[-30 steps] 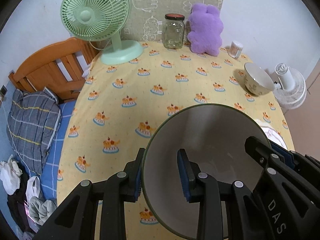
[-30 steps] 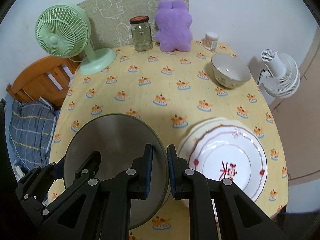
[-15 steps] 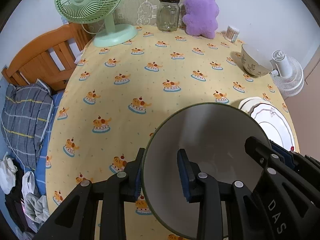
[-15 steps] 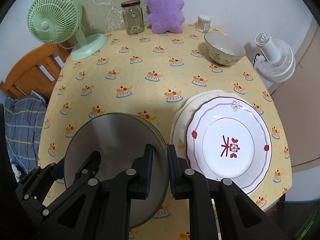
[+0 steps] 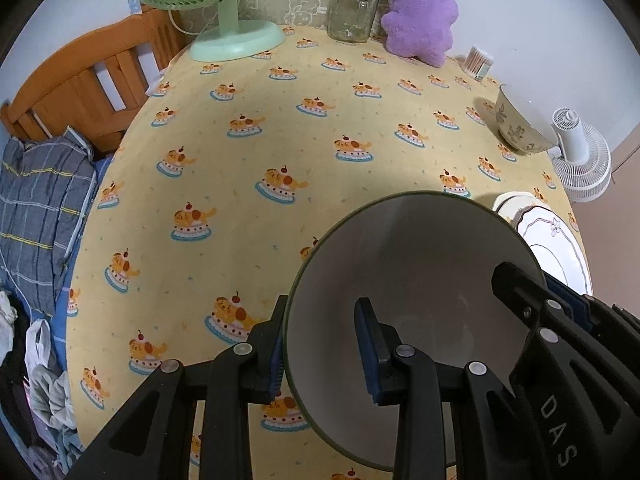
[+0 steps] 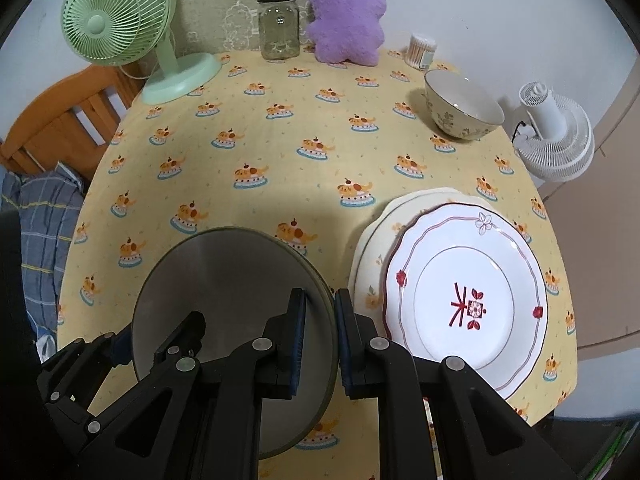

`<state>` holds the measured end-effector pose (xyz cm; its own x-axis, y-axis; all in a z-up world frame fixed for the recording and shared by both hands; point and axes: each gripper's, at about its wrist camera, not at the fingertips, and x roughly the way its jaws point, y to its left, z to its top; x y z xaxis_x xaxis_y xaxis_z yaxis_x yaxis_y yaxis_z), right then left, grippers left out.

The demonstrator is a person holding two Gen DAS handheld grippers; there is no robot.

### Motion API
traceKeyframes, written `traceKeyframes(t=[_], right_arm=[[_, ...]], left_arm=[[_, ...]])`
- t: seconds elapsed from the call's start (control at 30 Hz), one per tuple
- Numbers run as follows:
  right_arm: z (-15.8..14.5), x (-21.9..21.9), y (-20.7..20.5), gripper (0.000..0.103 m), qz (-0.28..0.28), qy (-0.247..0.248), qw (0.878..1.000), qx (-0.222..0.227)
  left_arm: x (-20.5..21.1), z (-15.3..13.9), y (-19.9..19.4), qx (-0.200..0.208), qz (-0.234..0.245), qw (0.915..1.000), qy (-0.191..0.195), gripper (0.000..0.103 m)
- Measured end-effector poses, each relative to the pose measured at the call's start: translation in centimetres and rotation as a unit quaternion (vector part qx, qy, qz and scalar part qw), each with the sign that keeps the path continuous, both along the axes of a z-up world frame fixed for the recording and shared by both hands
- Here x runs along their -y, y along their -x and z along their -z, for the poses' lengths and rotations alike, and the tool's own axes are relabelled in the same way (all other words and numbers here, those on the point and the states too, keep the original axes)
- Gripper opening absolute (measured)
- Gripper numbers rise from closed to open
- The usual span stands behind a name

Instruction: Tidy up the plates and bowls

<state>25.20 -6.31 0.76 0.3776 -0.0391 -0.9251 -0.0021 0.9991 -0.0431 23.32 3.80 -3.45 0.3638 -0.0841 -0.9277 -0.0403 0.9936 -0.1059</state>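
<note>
Both views have swung lower over the table (image 6: 280, 128) since a second ago, so the stacked plates now fill more of my right wrist view, while my hold on the grey bowl (image 5: 416, 280) has not changed. My left tongs (image 5: 320, 344) pinch the bowl's near-left rim, one blue pad outside the wall and one inside. My right tongs (image 6: 320, 336) are clamped on the opposite rim of that same bowl (image 6: 224, 288), pads pressed to either side of its dark green edge. The bowl hangs between the two tongs above the yellow cake-print cloth; I think it is clear of the cloth, though the fisheye makes that hard to judge.

Just right of the bowl lies the white plate with red trim (image 6: 464, 300), resting on a cream plate (image 6: 376, 256) whose edge shows to its left. Farther back on the right side stands the floral bowl (image 6: 464, 106), upright and well apart from the plates. Along the far edge are a green fan (image 6: 120, 20), a glass jar (image 6: 279, 26), a purple plush toy (image 6: 346, 16) and a small tub of cotton swabs (image 6: 421, 51). A white fan (image 6: 554, 136) stands beyond the table's right edge.
</note>
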Motion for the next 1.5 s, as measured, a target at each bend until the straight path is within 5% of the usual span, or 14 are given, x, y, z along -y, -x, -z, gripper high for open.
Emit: traceKeyframes(t=[0.43, 0.57, 0.7, 0.8, 1.5], right_arm=[[1.1, 1.5, -0.2, 0.019, 0.002, -0.031, 0.999, 0.041], [3.1, 2.2, -0.5, 0.032, 0.015, -0.08, 0.997, 0.001], [3.6, 2.5, -0.1, 0.032, 0.023, -0.096, 0.995, -0.003], [3.1, 2.4, 0.3, 0.033, 0.025, -0.102, 0.994, 0.0], [-4.7, 5.9, 0.6, 0.058, 0.055, -0.093, 0.993, 0.049]], left_arm=[[1.6, 0.4, -0.4, 0.019, 0.031, 0.9981, -0.051, 0.032], [1.8, 1.3, -0.4, 0.001, 0.036, 0.9982, -0.047, 0.038], [2.1, 1.2, -0.1, 0.008, 0.044, 0.9968, -0.067, 0.043], [2.2, 0.5, 0.3, 0.022, 0.047, 0.9962, -0.069, 0.053], [3.9, -7.4, 0.4, 0.102, 0.06, 0.9915, -0.054, 0.065]])
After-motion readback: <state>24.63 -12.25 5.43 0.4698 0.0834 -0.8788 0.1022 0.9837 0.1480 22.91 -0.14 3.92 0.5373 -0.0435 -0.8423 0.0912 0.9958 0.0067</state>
